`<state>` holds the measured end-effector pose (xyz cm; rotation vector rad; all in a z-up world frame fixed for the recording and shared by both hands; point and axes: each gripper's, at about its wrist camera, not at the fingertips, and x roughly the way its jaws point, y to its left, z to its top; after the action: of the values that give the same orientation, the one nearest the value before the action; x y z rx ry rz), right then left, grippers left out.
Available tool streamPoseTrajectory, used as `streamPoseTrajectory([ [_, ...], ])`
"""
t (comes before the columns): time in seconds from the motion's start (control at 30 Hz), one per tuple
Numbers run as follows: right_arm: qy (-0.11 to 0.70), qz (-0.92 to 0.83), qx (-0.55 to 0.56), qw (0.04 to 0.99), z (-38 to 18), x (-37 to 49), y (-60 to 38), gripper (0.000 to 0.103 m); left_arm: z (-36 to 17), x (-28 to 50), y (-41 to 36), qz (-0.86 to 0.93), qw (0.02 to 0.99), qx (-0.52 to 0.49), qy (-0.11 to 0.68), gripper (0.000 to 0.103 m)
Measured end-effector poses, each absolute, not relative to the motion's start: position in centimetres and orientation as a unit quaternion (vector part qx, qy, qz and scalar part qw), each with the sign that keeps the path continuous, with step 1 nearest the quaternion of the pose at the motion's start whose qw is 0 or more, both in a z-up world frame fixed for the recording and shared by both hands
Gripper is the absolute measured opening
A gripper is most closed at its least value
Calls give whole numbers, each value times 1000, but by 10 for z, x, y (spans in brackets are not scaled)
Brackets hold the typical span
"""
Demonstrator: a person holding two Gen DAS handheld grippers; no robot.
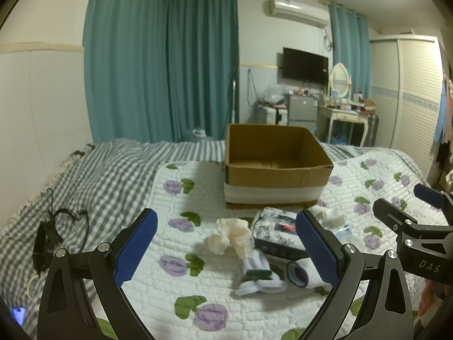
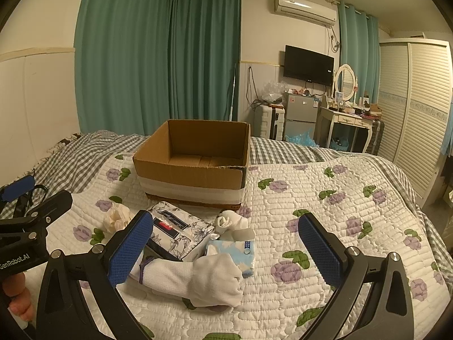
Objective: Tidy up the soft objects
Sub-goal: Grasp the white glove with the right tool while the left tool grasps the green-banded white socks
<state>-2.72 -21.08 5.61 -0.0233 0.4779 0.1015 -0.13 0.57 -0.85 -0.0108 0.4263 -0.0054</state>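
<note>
An open, empty cardboard box (image 1: pixel 279 181) (image 2: pixel 195 174) stands on the floral quilt (image 1: pixel 198 255) (image 2: pixel 325 226). In front of it lie a crumpled cream cloth (image 1: pixel 229 235) (image 2: pixel 116 217), a floral tissue pack (image 1: pixel 279 233) (image 2: pixel 181 228), a white rolled sock (image 2: pixel 230 221), a blue tissue pack (image 2: pixel 230 250), a white sock (image 2: pixel 195 279) (image 1: pixel 297 273) and a white glove (image 1: pixel 259 276). My left gripper (image 1: pixel 226 249) is open above the cloth and glove. My right gripper (image 2: pixel 223 249) is open over the white sock and blue pack; it also shows at the right of the left wrist view (image 1: pixel 402 198).
A grey checked sheet (image 1: pixel 99 175) covers the far and left side of the bed, with black cables (image 1: pixel 53 232) on it. Teal curtains, a wall TV, a dresser and a wardrobe stand beyond the bed.
</note>
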Motion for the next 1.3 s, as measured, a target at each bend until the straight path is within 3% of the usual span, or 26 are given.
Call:
streamPoseTrajectory([
  [0.23, 286, 55, -21, 956, 43, -12, -217, 103, -3, 3, 10, -15, 972, -24, 233, 100],
  [0.57, 391, 69, -40, 917, -37, 20, -205, 102, -59, 21, -8, -9, 944, 3, 331, 99],
  [0.67, 411, 80, -33, 907, -49, 25, -204, 93, -70, 26, -11, -7, 937, 11, 349, 98],
  [0.73, 423, 100, -34, 900, -54, 27, -200, 67, -77, 30, -13, -5, 933, 14, 359, 98],
  [0.83, 412, 111, -31, 904, -47, 23, -200, 52, -83, 36, -11, -9, 927, 16, 374, 98],
  [0.97, 379, 117, -7, 918, -24, 16, -208, 49, -90, 43, -10, -11, 924, 13, 383, 89],
  [1.3, 365, 97, 11, 926, -7, 20, -229, 49, -118, 63, -31, -56, 904, 7, 425, 85],
])
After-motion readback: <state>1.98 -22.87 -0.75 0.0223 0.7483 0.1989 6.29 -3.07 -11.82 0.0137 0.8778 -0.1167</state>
